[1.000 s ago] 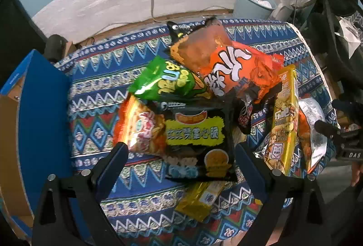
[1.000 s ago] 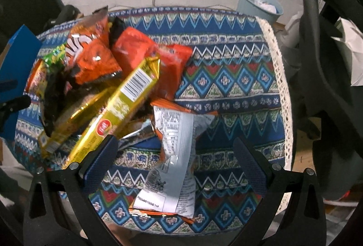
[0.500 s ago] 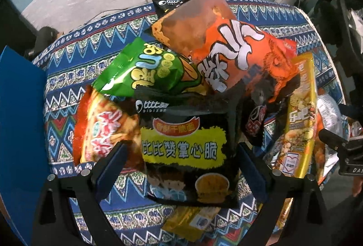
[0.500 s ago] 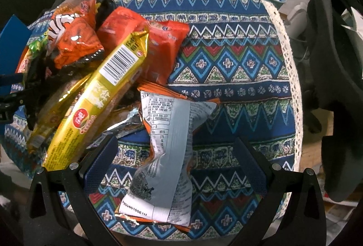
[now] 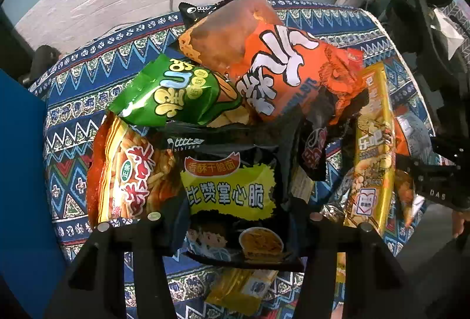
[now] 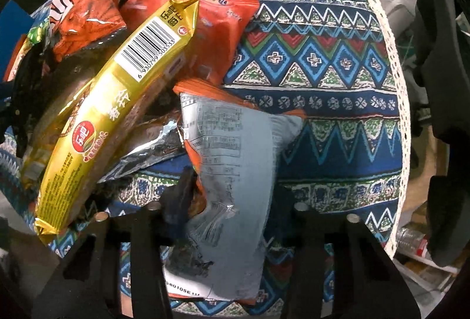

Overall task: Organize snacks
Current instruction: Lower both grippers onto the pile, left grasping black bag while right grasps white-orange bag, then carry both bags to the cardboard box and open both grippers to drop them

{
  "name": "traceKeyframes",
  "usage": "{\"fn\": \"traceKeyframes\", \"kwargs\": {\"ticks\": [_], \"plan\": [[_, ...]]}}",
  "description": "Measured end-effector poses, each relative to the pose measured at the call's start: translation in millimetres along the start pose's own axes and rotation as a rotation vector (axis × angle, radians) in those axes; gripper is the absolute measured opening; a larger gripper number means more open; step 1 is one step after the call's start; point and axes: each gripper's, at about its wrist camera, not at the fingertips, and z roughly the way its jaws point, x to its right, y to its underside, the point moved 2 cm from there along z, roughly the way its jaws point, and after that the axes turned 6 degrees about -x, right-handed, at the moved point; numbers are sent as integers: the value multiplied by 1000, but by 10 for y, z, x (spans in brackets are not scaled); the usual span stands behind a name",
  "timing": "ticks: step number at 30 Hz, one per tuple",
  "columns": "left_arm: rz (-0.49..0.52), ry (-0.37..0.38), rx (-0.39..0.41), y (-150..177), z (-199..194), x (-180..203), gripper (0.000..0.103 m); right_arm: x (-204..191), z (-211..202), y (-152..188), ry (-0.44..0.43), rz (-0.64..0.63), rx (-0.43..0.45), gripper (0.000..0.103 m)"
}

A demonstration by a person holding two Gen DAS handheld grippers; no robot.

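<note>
Both claws have closed in since a second ago: left gripper (image 5: 235, 219) clamps the black-and-yellow noodle packet (image 5: 232, 195), lying below the green bag (image 5: 173, 95); right gripper (image 6: 232, 210) pinches the silver-backed packet (image 6: 232, 172).

left claw (image 5: 235, 219): fingers closed in | right claw (image 6: 226, 213): fingers closed in

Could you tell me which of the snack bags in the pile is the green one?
It is the green bag with yellow lettering, at the pile's left, overlapping the black bag with the yellow band. The others are orange, red, black, gold or silver.
</note>
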Motion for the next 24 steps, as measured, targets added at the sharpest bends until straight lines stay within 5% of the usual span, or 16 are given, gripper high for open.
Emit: {"fn": "traceKeyframes", "kwargs": {"ticks": [24], "plan": [[1, 37, 197, 240, -1052, -360, 54, -154, -1005, -40, 22, -9, 260, 29]]}}
